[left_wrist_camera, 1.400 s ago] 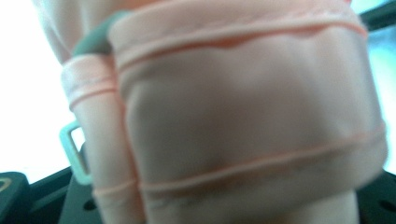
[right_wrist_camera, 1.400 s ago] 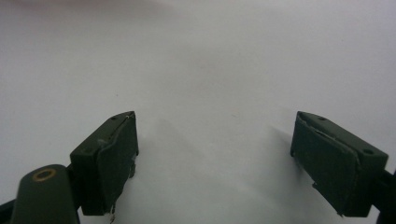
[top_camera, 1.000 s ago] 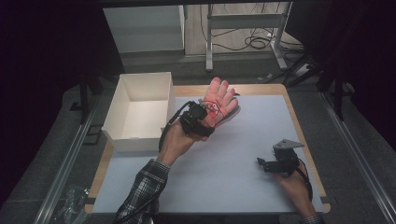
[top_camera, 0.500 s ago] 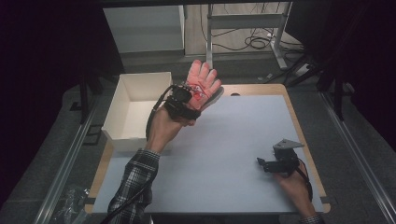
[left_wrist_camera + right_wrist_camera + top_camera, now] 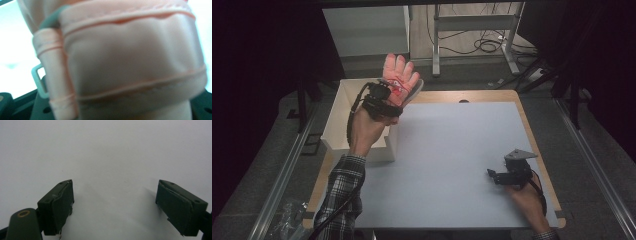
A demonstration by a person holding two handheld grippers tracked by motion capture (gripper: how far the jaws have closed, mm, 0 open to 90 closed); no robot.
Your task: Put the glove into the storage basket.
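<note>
Jaws of the left gripper (image 5: 388,96) are closed on the cuff end of a pink glove (image 5: 400,76); in the left gripper view the glove's cuff (image 5: 130,62) and a strap with a pale buckle (image 5: 38,81) sit pressed close against the lens, so the pads themselves are hidden behind fabric. Jaws of the right gripper (image 5: 497,176) stand wide apart with nothing between them, resting low over the bare table surface (image 5: 107,152) near the right front corner.

Step in hand, as judged: transfer of the glove to the white box (image 5: 343,131). The glove is held aloft, fingers pointing up and away, over the far right corner of the box and apart from the table.

Next move, as judged:
- Carry the glove leftward until it is over the open middle of the box.
- Lower it below the rim, then part the jaws.
- Let the limp fingers fold inside rather than drape over the wall.

Surroundings:
- The light blue table mat (image 5: 452,150) is bare between the two grippers.
- A cable (image 5: 354,112) loops from the left gripper along the forearm in the plaid sleeve (image 5: 343,185).
- Table legs and floor cables lie beyond the far edge, well apart from the work.

Obstructions: the near right wall of the box stands just below the hand; a low approach could catch it. The hanging cable could also snag on the rim.
</note>
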